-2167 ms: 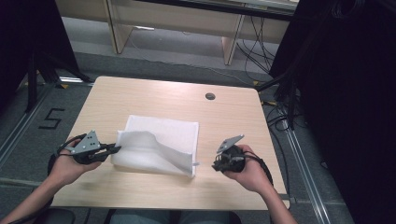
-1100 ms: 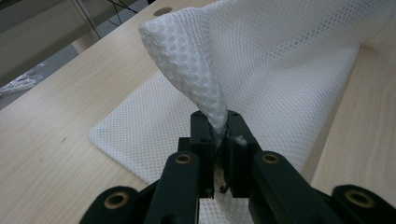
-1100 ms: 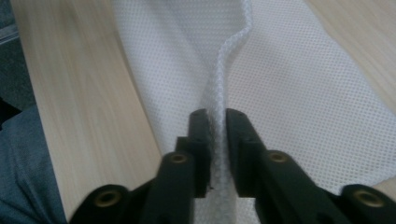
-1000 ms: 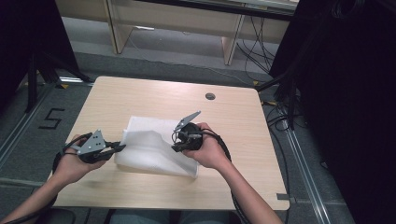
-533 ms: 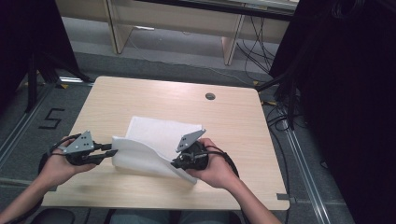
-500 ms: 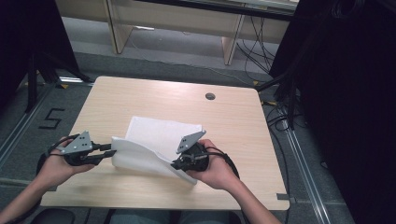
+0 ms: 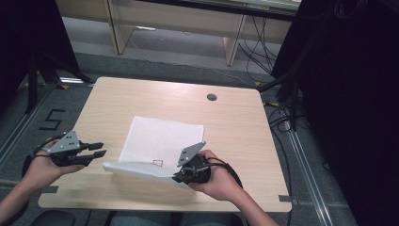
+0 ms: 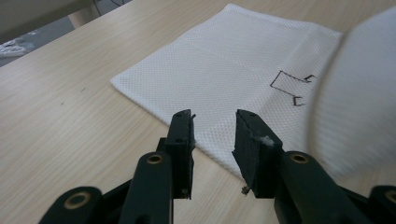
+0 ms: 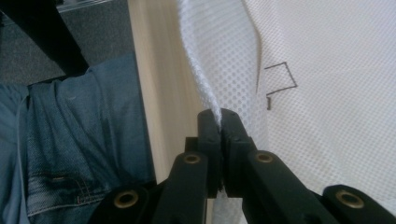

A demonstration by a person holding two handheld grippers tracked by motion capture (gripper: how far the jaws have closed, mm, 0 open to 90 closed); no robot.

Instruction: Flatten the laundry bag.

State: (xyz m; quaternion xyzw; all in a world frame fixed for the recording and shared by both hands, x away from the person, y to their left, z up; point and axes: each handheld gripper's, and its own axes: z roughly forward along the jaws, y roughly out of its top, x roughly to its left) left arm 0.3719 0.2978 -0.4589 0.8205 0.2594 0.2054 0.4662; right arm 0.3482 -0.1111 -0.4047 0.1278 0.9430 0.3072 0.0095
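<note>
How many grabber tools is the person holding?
2. The left gripper is open, beside the white cloth at the table's left. The right gripper pinches the cloth's near edge by the front of the table.

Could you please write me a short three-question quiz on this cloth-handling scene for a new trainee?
1. True or false: the right gripper has its fingers clamped on the white mesh cloth.
2. What lies between the fingers of the left gripper: A) a cloth edge, B) nothing, C) a cable?
3. What is drawn on the cloth?

Key:
1. True; it pinches the cloth's near edge.
2. B; they have just been opening and stand apart above the wooden table.
3. A small dark outlined mark.
</note>
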